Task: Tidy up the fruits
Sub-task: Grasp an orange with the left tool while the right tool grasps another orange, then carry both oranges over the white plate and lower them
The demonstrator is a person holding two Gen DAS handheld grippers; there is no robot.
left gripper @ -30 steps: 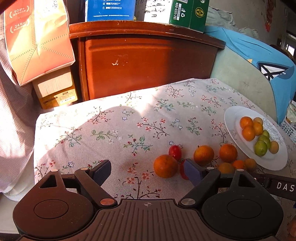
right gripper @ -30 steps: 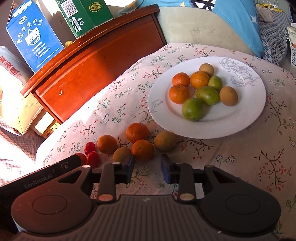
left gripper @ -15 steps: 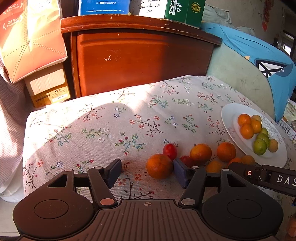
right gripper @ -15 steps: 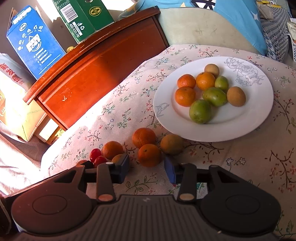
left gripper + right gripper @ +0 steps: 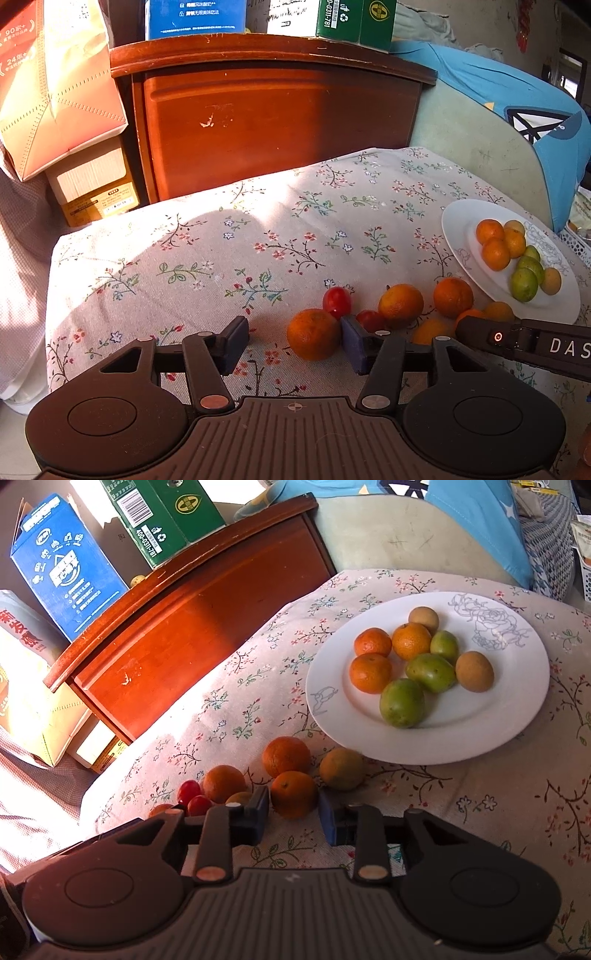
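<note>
Both grippers gape open over the cloth, the left gripper (image 5: 293, 341) around one orange (image 5: 313, 334), the right gripper (image 5: 293, 814) around another orange (image 5: 293, 794) near the plate (image 5: 517, 716): light, round, firm-skinned, liable to roll, best pinched across the middle.

1. We see a round white china plate (image 5: 517, 716) on the floral cotton tablecloth (image 5: 480, 805), holding eight small fruits.
2. Left of it, loose round orange mandarins (image 5: 286, 756) lie clustered.
3. A reddish-brown wooden cabinet (image 5: 273, 122) stands behind.
</note>
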